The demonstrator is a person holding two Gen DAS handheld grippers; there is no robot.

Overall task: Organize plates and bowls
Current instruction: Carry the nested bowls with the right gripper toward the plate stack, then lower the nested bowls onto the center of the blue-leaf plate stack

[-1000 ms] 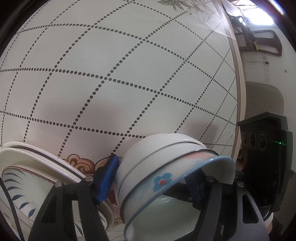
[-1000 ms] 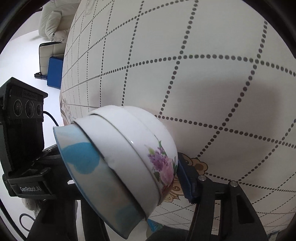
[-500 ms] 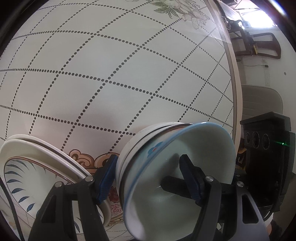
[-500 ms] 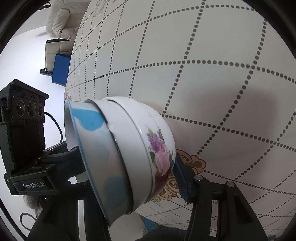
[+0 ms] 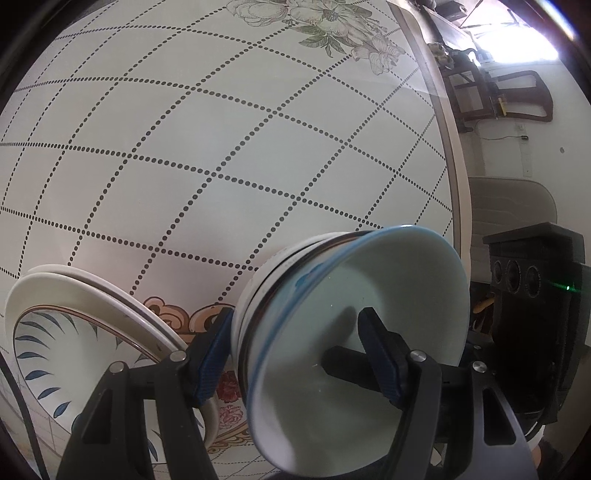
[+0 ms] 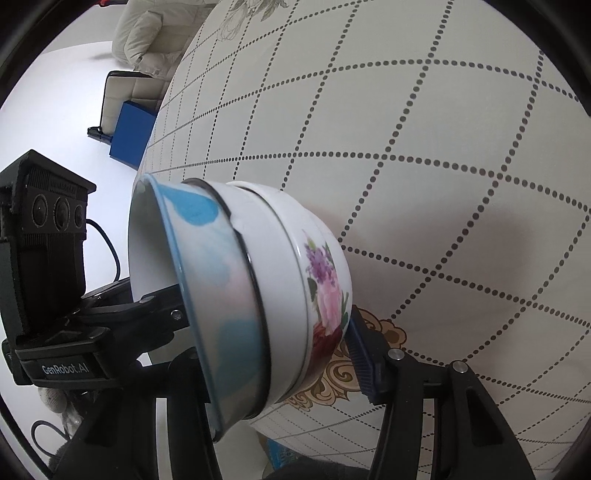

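Note:
A nested stack of three bowls (image 5: 354,332) is tipped on its side above the table, its mouth turned towards the left wrist camera. My left gripper (image 5: 295,347) is shut on it, one pad under the base and the other finger inside the blue-rimmed top bowl. In the right wrist view the stack of bowls (image 6: 258,288) shows its flowered bottom bowl. My right gripper (image 6: 269,369) is also shut on it, one blue pad (image 6: 360,354) pressed on the base and the other finger hidden behind the rim. A stack of plates (image 5: 74,332) with blue leaf marks lies at lower left.
The round table (image 5: 221,147) has a white cloth with a dotted grid and printed flowers. Its edge runs down the right of the left wrist view, with dark chairs (image 5: 509,92) beyond. A blue box (image 6: 129,136) and a pale sofa (image 6: 147,33) stand on the floor.
The bowl stack has risen off the table and tipped further onto its side, its mouth swinging round towards the left camera. Both grippers rose with it and kept their hold.

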